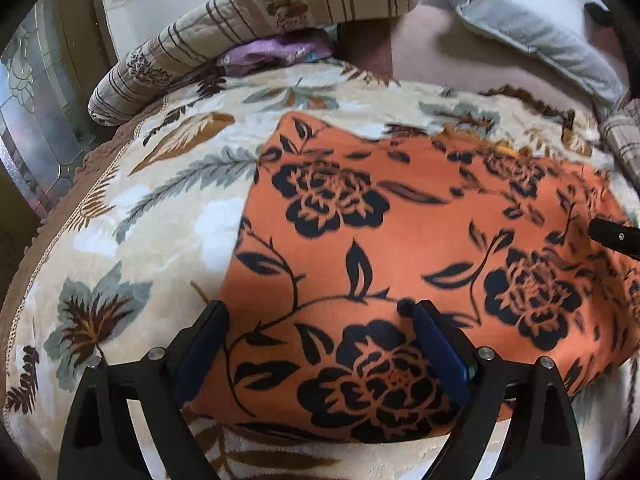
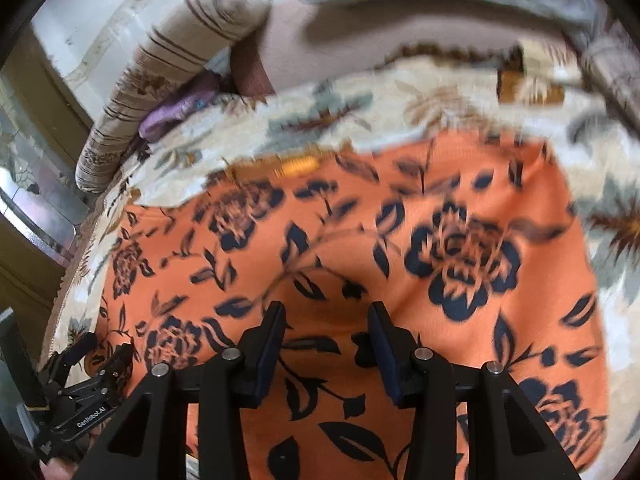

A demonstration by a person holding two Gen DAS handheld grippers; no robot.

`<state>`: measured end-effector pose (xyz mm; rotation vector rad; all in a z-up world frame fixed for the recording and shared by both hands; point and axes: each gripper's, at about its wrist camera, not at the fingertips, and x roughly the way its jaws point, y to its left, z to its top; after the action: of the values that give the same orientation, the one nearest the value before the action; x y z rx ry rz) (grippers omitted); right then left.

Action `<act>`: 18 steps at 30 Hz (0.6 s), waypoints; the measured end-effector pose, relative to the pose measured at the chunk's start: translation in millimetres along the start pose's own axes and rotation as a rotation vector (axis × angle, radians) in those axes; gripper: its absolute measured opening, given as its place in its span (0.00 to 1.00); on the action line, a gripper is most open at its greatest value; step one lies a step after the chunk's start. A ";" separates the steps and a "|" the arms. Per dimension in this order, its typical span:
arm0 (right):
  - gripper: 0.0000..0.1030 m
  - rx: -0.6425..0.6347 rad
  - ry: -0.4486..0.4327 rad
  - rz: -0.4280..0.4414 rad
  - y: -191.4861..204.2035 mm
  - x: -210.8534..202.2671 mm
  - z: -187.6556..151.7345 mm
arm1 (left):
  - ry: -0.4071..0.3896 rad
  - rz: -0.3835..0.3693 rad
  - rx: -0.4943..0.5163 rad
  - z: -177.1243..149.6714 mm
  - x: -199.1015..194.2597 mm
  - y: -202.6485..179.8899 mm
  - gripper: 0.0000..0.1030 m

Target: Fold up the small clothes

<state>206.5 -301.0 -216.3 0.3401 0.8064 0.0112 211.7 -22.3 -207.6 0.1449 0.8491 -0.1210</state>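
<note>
Two grippers: left gripper (image 1: pixel 316 320) and right gripper (image 2: pixel 327 320) both released, hovering over cloth.
Garment: orange floral garment (image 1: pixel 420 240) lies flat on blanket (image 1: pixel 160 240).
Risk: jaws may pinch blanket too.
Blur: right view smeared; a mistimed grab could bunch fabric.

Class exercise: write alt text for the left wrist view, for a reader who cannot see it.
An orange garment with black flowers lies flat on a floral blanket. The open left gripper hovers at its near-left edge; pillows sit behind.
</note>
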 end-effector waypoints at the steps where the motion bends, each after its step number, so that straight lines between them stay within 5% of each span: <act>1: 0.46 -0.015 -0.014 0.005 4.6 -2.1 4.9 | -0.007 -0.001 -0.005 1.4 -0.9 1.5 0.90; 6: 0.46 0.047 -0.007 0.035 12.3 21.4 35.4 | 0.016 0.050 -0.023 4.8 10.1 13.8 0.90; 11: 0.47 0.126 0.136 -0.007 6.5 91.7 50.8 | 0.063 0.029 -0.048 1.5 22.4 22.8 0.91; 18: 0.49 0.145 0.089 0.008 1.5 53.7 46.0 | 0.060 0.035 -0.013 3.8 15.1 13.7 0.91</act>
<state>276.7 -305.6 -224.3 0.4829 0.8966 -0.0247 226.7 -10.3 -215.5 0.1515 0.9070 -0.0789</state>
